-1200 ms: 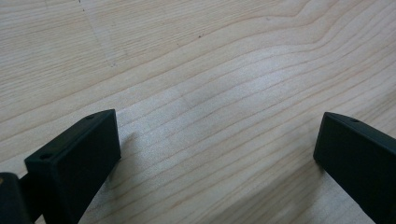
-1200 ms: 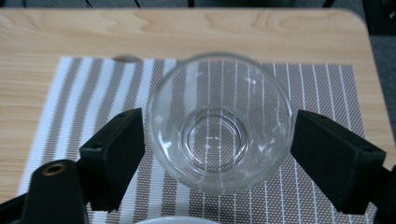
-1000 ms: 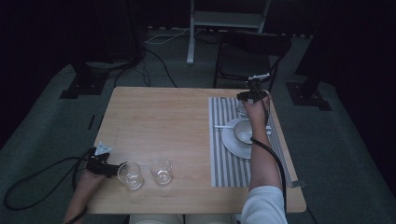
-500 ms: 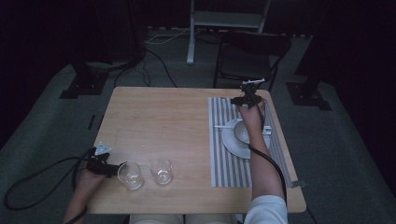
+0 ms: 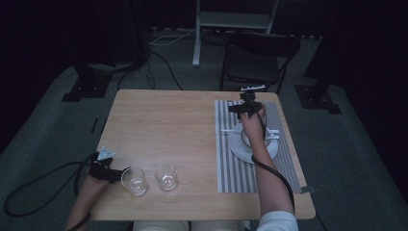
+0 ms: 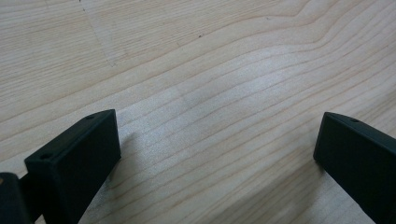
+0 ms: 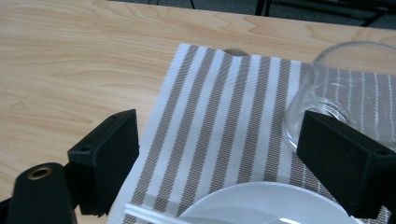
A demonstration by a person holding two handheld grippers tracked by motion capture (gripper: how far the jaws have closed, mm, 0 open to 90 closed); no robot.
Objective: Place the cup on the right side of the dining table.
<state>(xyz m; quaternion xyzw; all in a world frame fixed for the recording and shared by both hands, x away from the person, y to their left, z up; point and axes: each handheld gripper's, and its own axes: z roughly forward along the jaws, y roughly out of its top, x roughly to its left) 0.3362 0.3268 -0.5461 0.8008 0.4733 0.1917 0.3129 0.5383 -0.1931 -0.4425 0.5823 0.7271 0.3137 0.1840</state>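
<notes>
Presently, on the wooden tabletop [image 5: 163, 125]:

Left claw [image 5: 120, 174]: held low at the near left corner, jaws spread wide apart over bare wood grain in the left gripper view, nothing between them. Its tips sit just beside the nearer-left tumbler [image 5: 134, 181]; whether they touch it cannot be told from the high view.

Second tumbler [image 5: 166, 175]: clear glass, upright, standing just to the right of the first, a small gap between the two.

Right claw [image 7: 224, 158]: raised above the far end of the striped placemat [image 5: 231, 166], jaws spread wide, gripping nothing. In the high view the right claw's hand and forearm reach out over the plate.

Clear glass [image 7: 348, 88]: upright on the placemat, seen in the right gripper view just beyond the right-hand jaw, partly hidden behind it; not between the jaws.

White plate [image 5: 272, 150]: on the placemat, near its middle right, its rim also showing at the bottom of the right gripper view, below the open jaws.

White utensil [image 5: 228, 130]: thin, lying across the plate's left edge and out onto the stripes; its kind is too small to tell.

Placemat: grey and white stripes, lying flat along the right side of the tabletop.

Black chair [image 5: 255, 62]: on the floor beyond the far edge.
</notes>
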